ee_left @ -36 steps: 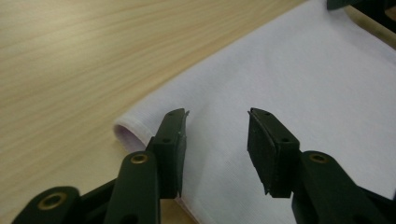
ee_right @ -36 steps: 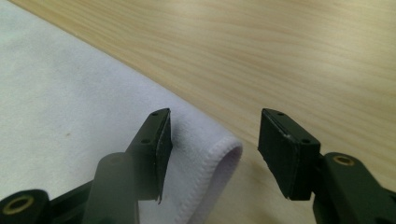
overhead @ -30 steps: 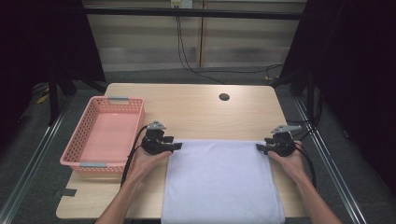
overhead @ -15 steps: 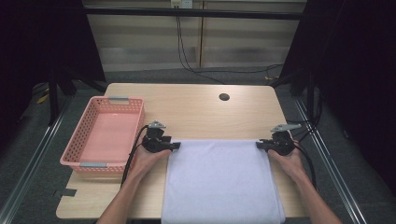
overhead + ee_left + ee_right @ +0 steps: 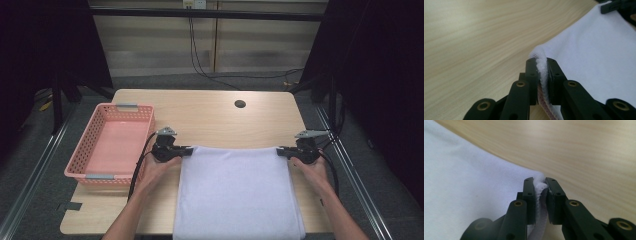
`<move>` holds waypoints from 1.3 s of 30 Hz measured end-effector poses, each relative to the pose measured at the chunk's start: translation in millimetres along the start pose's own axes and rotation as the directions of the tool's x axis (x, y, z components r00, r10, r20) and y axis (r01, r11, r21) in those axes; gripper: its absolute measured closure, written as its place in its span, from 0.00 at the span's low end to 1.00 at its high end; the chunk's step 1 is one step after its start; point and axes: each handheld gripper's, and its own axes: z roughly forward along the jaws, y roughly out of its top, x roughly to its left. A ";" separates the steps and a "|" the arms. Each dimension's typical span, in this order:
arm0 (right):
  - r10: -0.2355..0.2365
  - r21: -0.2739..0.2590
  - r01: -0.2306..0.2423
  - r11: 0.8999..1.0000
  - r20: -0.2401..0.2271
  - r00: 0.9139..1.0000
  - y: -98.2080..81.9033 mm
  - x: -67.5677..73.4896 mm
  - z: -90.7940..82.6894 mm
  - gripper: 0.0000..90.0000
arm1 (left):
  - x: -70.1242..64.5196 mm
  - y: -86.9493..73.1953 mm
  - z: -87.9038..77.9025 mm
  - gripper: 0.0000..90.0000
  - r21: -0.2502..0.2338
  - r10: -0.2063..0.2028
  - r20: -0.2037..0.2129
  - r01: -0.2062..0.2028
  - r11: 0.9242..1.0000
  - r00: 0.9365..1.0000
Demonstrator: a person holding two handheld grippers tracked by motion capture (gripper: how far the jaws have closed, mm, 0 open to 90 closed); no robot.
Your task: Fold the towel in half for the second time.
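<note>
A white towel [image 5: 237,192] lies spread flat on the wooden table [image 5: 210,117], its near edge hanging over the front. My left gripper [image 5: 187,149] is shut on the towel's far left corner [image 5: 541,63], the cloth pinched between both jaws. At the far right corner [image 5: 539,185] my right gripper [image 5: 281,151] is shut on the cloth in the same way. Both grippers point inward toward each other along the towel's far edge. In the left gripper view the other gripper [image 5: 617,7] shows at the top right, across the towel [image 5: 599,57].
A pink plastic basket [image 5: 111,142] stands at the table's left side, just left of my left hand. A dark round hole [image 5: 240,104] sits in the tabletop toward the back. Bare wood lies beyond the towel's far edge.
Both grippers have shifted slightly toward the person with the towel's far corners in them. The towel stays flat.
</note>
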 end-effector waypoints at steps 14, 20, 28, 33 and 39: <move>0.029 -0.163 -0.034 0.986 -0.033 0.999 46.7 -7.4 -20.8 0.91 | 3.5 39.2 -28.5 0.91 -0.100 0.015 -0.030 -0.018 0.995 0.999; 0.040 -0.176 -0.046 0.983 -0.039 0.998 64.7 -14.0 -15.4 0.92 | 13.9 52.4 -33.2 0.91 -0.121 0.006 -0.063 -0.013 0.993 0.998; 0.040 -0.205 -0.045 0.978 -0.028 0.999 101.6 -18.3 -17.4 0.92 | 21.3 86.9 -43.1 0.92 -0.158 0.011 -0.114 -0.029 0.987 0.993; 0.030 -0.270 -0.037 0.962 -0.032 0.999 121.9 -15.7 -34.8 0.93 | 13.4 95.9 -55.8 0.92 -0.205 0.035 -0.105 -0.056 0.977 0.994; 0.006 -0.289 -0.025 0.957 -0.067 0.998 103.4 -7.9 -52.5 0.93 | -8.6 72.6 -68.0 0.92 -0.223 0.082 -0.066 -0.095 0.970 0.994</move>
